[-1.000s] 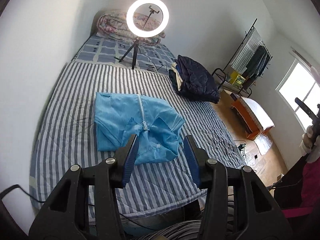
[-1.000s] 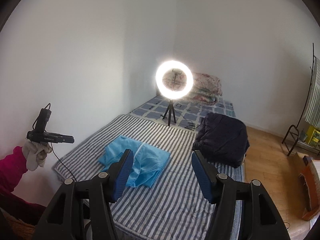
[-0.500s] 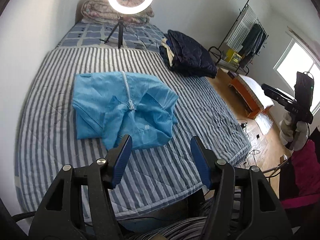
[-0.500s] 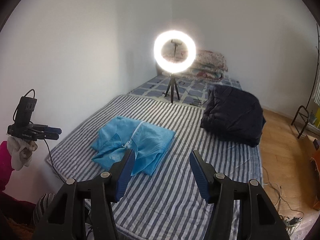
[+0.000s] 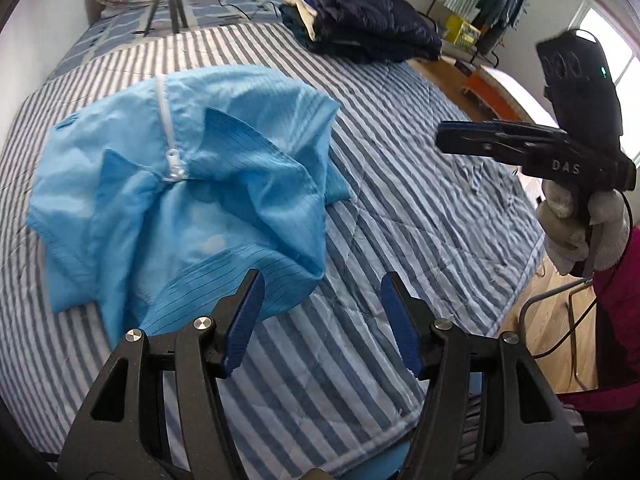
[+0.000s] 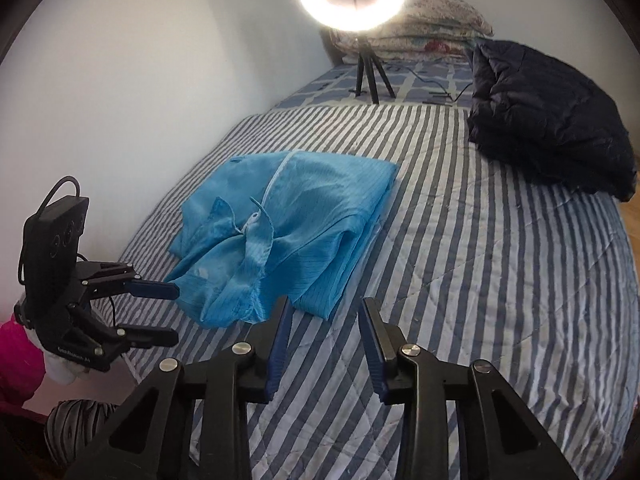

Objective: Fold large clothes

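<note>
In the left wrist view, the blue jacket lies in a rumpled heap at centre left on the striped bed, its white zip running up the middle and the collar crumpled. Judging by that, the fold has not begun: the garment needs spreading flat first, then sleeves and body folded in. At the bottom of the frame the left hand-held gripper is spread wide with nothing between its jaws, one blue pad just over the jacket's near hem. At the right edge the right hand-held gripper hangs above the bed, apart from the cloth.

In the right wrist view, the jacket sits left of centre. The right gripper's jaws, at bottom centre, have just been closing, yet a clear gap remains and they hold nothing. A dark jacket rests at upper right.
</note>
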Tool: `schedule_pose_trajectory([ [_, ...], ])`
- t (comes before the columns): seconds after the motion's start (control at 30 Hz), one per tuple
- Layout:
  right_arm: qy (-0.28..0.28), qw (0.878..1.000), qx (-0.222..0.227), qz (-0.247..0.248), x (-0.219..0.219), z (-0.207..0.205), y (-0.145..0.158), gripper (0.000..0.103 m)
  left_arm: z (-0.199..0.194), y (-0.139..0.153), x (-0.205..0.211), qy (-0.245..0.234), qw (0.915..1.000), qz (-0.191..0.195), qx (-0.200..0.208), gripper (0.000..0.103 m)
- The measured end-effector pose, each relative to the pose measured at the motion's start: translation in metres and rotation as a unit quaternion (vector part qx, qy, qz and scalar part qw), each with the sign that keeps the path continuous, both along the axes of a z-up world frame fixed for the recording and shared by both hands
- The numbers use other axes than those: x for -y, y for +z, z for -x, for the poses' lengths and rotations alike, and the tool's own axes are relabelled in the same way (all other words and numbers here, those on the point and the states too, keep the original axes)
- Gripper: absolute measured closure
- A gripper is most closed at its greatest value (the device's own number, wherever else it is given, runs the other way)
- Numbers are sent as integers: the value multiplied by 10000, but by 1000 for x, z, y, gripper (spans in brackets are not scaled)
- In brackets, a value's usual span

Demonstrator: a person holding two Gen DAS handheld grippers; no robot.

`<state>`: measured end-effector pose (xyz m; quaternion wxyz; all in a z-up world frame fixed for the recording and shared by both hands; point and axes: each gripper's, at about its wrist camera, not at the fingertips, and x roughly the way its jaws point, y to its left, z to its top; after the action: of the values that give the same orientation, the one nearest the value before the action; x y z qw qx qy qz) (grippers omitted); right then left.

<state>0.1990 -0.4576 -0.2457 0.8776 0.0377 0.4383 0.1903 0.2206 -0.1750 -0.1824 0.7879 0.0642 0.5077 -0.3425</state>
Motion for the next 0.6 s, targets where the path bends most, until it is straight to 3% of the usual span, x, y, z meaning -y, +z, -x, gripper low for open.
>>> schedule_pose_trajectory([
  [0.13, 76, 9995, -219, -232, -1, -17, -23, 70, -3, -20, 21, -83, 9983, -490, 315, 44],
  [0.2, 115, 9991, -287, -278, -2, -21, -31, 71, -5, -28, 27, -156, 9958, -758, 489, 88],
  [0.23, 152, 9989, -323, -297, -3, -23, -34, 71, -7, -32, 28, -185, 9939, -936, 557, 103],
  [0.33, 316, 9983, -393, -307, -11, -25, -40, 73, -11, -28, 21, -184, 9950, -768, 610, 103],
  [0.6, 695, 9962, -487, -187, -43, -37, -55, 79, -24, 24, -16, 111, 9976, 18, 681, 103],
])
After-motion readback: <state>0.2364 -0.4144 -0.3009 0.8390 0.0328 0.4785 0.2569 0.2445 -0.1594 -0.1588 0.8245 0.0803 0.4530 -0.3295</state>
